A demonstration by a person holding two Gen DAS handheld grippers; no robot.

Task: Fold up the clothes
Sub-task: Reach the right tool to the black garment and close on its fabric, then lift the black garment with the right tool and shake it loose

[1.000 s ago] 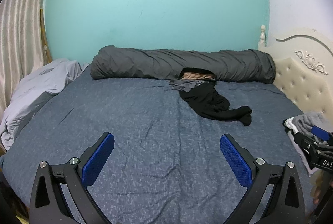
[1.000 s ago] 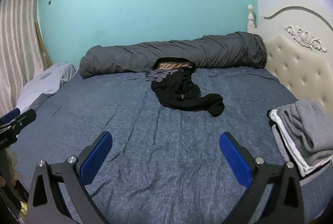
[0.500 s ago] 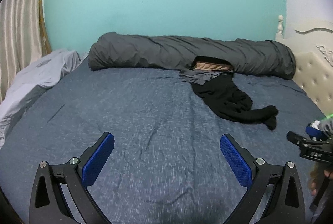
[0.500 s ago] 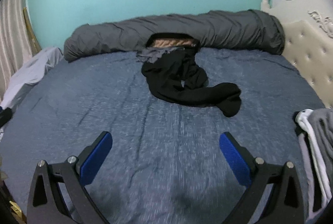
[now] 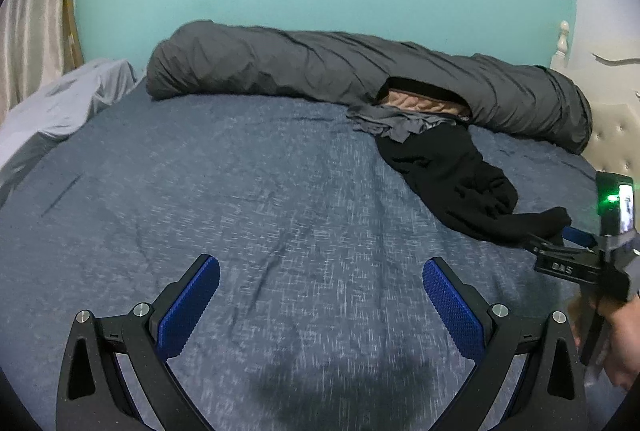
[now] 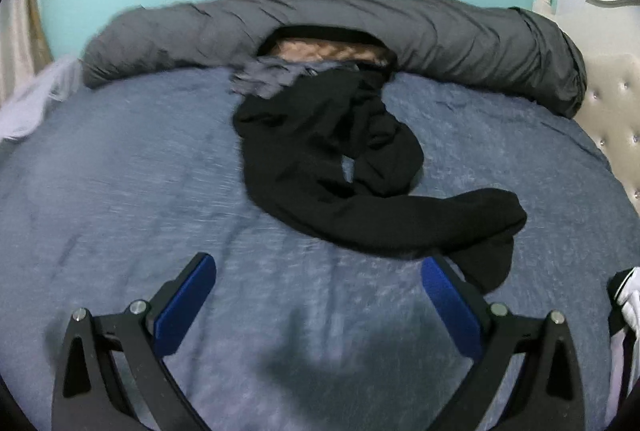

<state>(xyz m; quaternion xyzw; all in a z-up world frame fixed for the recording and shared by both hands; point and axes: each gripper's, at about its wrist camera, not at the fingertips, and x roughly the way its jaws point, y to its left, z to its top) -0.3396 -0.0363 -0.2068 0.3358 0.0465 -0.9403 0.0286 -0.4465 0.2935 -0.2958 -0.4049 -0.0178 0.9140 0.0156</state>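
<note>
A crumpled black garment [image 6: 340, 167] lies on the blue bed [image 6: 120, 191], one long leg trailing toward the right. A small grey garment [image 6: 264, 79] and a tan one [image 6: 332, 51] sit at its far end against the duvet roll. My right gripper [image 6: 318, 305] hovers open just short of the black garment's near end, nothing between its blue pads. In the left wrist view the black garment [image 5: 452, 179] lies to the right, and my left gripper [image 5: 320, 305] is open over bare bedsheet [image 5: 200, 191]. The right gripper [image 5: 568, 255], held by a hand, shows at the right edge.
A rolled dark grey duvet [image 5: 320, 67] runs along the far side by the teal wall. A pale grey sheet [image 5: 60, 103] is bunched at the left edge. A cream tufted headboard [image 6: 612, 103] stands at the right. Some white folded cloth [image 6: 628, 291] peeks in at the right edge.
Both grippers have moved forward over the bed toward the black garment, which now looms larger. The folded pile at the right has slipped almost out of the right wrist view.
</note>
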